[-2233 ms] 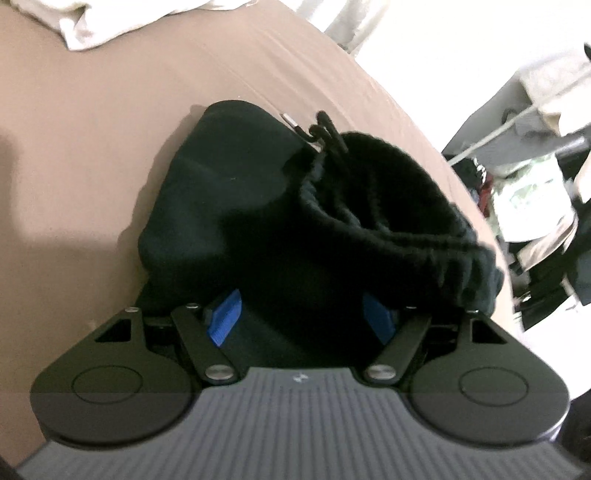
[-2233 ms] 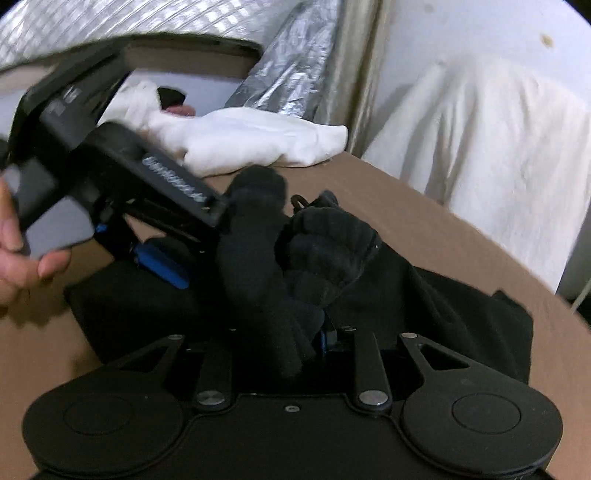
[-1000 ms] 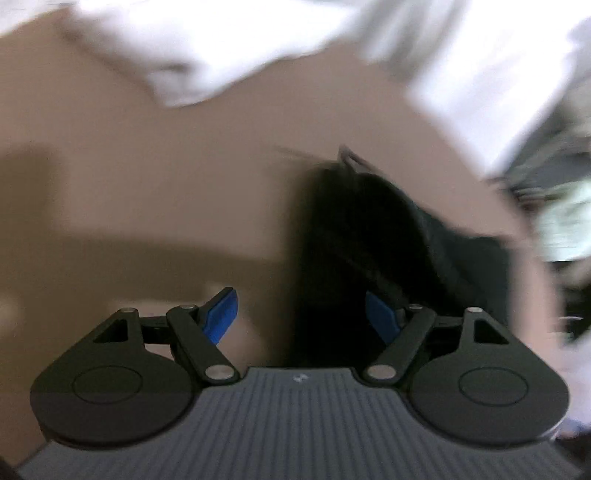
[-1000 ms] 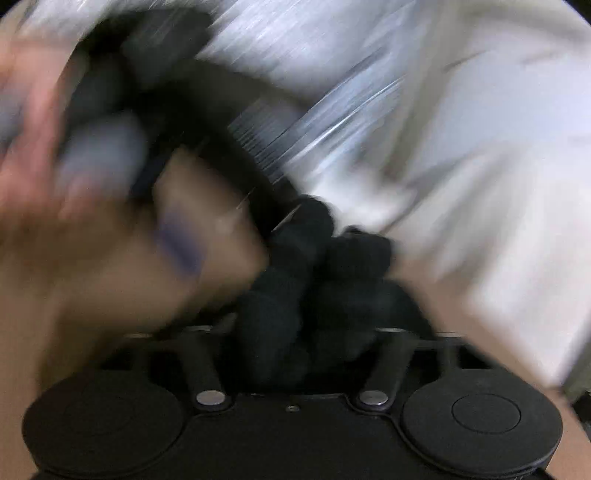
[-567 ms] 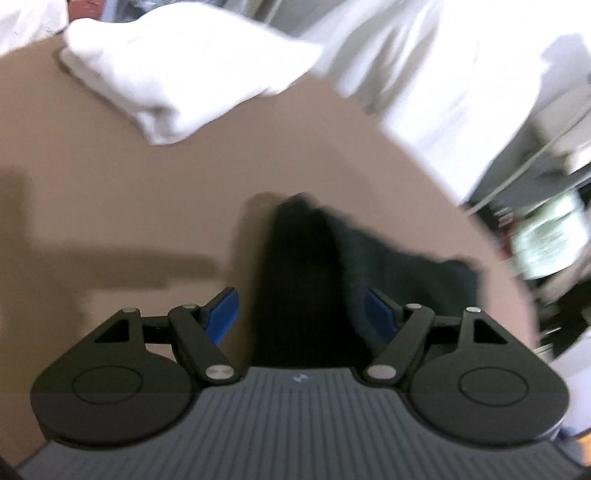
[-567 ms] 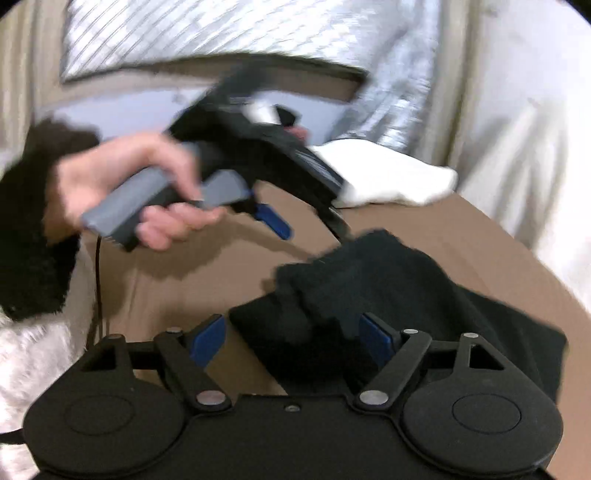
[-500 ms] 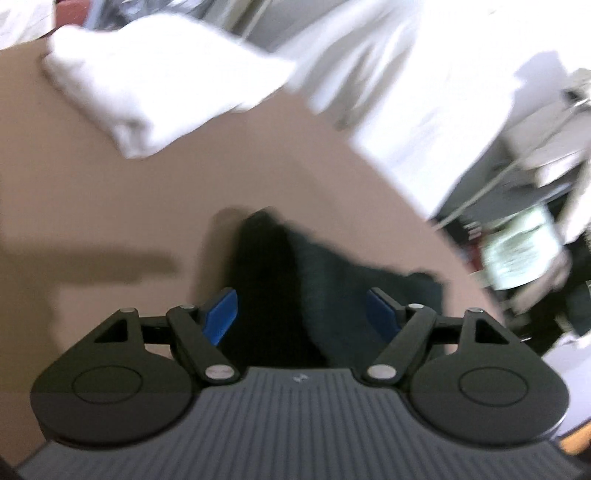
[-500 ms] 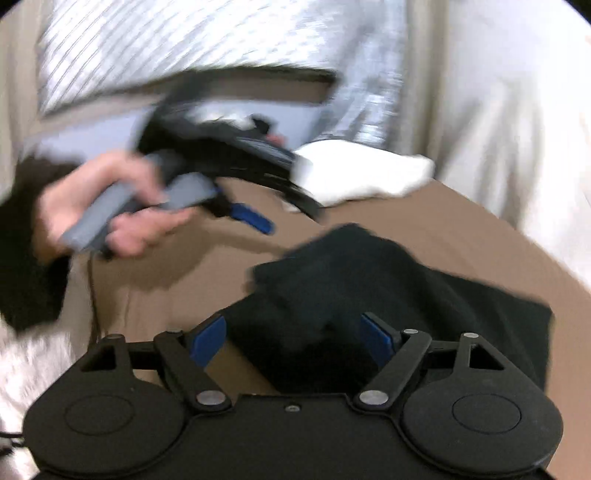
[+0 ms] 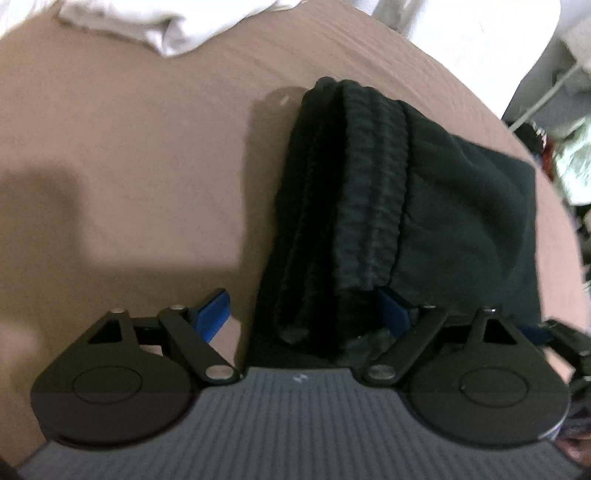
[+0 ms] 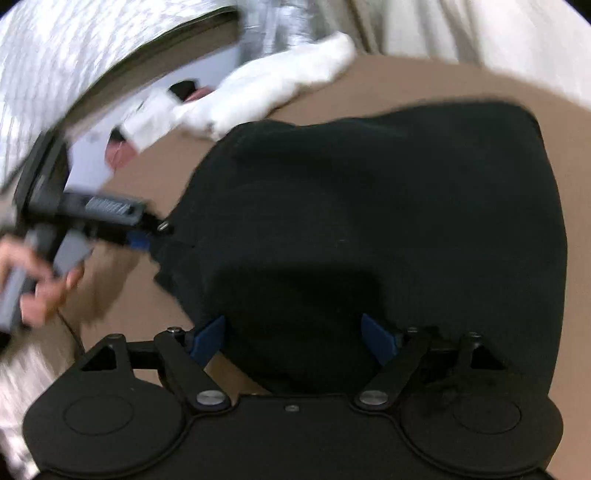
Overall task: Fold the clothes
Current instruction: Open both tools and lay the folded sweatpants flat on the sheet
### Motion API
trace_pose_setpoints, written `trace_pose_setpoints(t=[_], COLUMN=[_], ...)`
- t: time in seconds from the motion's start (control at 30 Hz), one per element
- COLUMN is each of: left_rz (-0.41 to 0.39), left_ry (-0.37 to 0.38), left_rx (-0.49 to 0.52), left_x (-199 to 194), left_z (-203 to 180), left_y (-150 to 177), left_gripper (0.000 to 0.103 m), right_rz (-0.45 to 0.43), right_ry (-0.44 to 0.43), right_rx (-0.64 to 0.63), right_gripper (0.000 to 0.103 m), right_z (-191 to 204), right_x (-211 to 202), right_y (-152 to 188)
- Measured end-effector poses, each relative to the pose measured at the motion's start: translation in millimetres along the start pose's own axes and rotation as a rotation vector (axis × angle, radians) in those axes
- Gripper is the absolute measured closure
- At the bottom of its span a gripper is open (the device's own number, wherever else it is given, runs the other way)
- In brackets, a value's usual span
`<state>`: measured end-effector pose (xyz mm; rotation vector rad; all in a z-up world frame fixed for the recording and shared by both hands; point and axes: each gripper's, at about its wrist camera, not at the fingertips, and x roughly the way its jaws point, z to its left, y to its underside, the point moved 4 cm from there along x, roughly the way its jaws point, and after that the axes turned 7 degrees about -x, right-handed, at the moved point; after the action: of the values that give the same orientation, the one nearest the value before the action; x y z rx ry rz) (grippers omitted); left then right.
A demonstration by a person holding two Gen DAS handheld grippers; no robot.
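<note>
Black folded garment (image 9: 388, 206) lies flat on the brown bedsheet (image 9: 129, 147), ribbed waistband on its left side running near to far; white folded cloth (image 9: 166, 26) at the far left edge. Left gripper (image 9: 306, 314) — jaws just opened further, wide, astride the waistband's near end, pads not pressing. Right gripper (image 10: 293, 334) — jaws have just been opening, wide over the garment's near edge, nothing gripped.

One black garment (image 9: 424, 206), one white bundle (image 9: 177, 22)
</note>
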<state>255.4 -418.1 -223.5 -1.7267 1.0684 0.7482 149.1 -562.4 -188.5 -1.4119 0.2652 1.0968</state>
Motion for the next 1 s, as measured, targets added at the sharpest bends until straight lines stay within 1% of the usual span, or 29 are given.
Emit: trace_pose_setpoints(t=[0.07, 0.17, 0.27, 0.33, 0.37, 0.4, 0.43, 0.47, 0.5, 0.53, 0.57, 0.6, 0.67, 0.7, 0.73, 0.77, 0.8, 0.87, 0.9, 0.93, 1.0], left_rz=[-0.012, 0.008, 0.002, -0.020, -0.041, -0.080, -0.129, -0.178, -0.228, -0.267, -0.295, -0.309, -0.302, -0.281, -0.260, -0.261, -0.280, -0.318, -0.322, -0.310, -0.291], left_ry=[-0.029, -0.013, -0.028, -0.044, -0.045, -0.036, -0.026, -0.015, 0.000, 0.022, 0.047, 0.074, 0.125, 0.132, 0.124, 0.103, 0.075, 0.019, 0.015, 0.034, 0.066], left_rx=[0.026, -0.014, 0.003, 0.043, 0.068, 0.098, 0.136, 0.174, 0.205, 0.211, 0.200, 0.171, 0.082, 0.040, 0.003, -0.031, -0.070, -0.147, -0.169, -0.174, -0.193], left_x=[-0.1, 1.3, -0.1, -5.1, -9.4, -17.1, -27.0, -37.1, -47.6, -55.7, -61.0, -62.9, -58.3, -52.5, -45.3, -38.8, -33.4, -22.9, -19.3, -17.6, -9.2], left_z=[-5.1, -1.0, -5.0, -13.1, -18.0, -23.0, -28.2, -33.6, -38.5, -40.9, -40.8, -37.9, -25.8, -17.4, -9.3, -2.3, 5.4, 21.0, 24.4, 23.4, 23.5], left_y=[1.3, 1.6, 1.5, 0.2, -1.1, -3.1, -5.3, -7.4, -9.8, -14.1, -20.2, -26.9, -40.6, -46.9, -53.9, -59.6, -64.9, -75.3, -80.5, -85.8, -100.3], left_gripper=[0.007, 0.007, 0.007, 0.007, 0.010, 0.015, 0.016, 0.016, 0.016, 0.016, 0.016, 0.016, 0.016, 0.016, 0.016, 0.016, 0.021, 0.021, 0.021, 0.021, 0.021], right_rz=[0.016, 0.023, 0.061, 0.070, 0.066, 0.062, 0.015, -0.033, -0.111, -0.190, -0.269, -0.311, -0.333, -0.298, -0.216, -0.121, -0.087, -0.103, -0.105, -0.120, -0.168], right_ry=[0.006, 0.007, 0.041, 0.070, 0.083, 0.095, 0.092, 0.088, 0.071, 0.063, 0.055, 0.048, 0.032, 0.021, 0.007, -0.009, -0.004, 0.033, 0.042, 0.043, 0.001], right_rx=[0.019, 0.022, -0.057, -0.096, -0.104, -0.113, -0.103, -0.093, -0.104, -0.117, -0.131, -0.123, -0.064, -0.034, 0.001, 0.024, 0.023, -0.028, -0.039, -0.026, 0.033], right_gripper=[0.017, 0.017, 0.017, 0.017, 0.016, 0.018, 0.022, 0.033, 0.037, 0.037, 0.036, 0.034, 0.031, 0.031, 0.031, 0.031, 0.029, 0.026, 0.026, 0.026, 0.026], right_z=[-1.8, -1.2, 9.9, 14.8, 14.8, 14.8, 14.3, 13.8, 17.5, 20.9, 24.3, 24.0, 14.4, 8.1, 0.5, -4.6, -6.6, -0.9, 1.6, 2.0, 1.6], right_x=[7.8, 10.0, 15.0, 11.4, 5.3, -0.7, -9.5, -18.5, -33.7, -45.2, -56.9, -60.8, -52.5, -40.2, -19.7, 3.2, 15.6, 16.7, 13.1, 8.2, -2.1], right_y=[-8.2, -6.3, -7.0, -9.6, -9.8, -9.9, -13.2, -16.5, -22.4, -28.2, -34.0, -38.0, -41.0, -39.6, -35.7, -29.9, -24.8, -25.9, -29.2, -31.2, -40.7])
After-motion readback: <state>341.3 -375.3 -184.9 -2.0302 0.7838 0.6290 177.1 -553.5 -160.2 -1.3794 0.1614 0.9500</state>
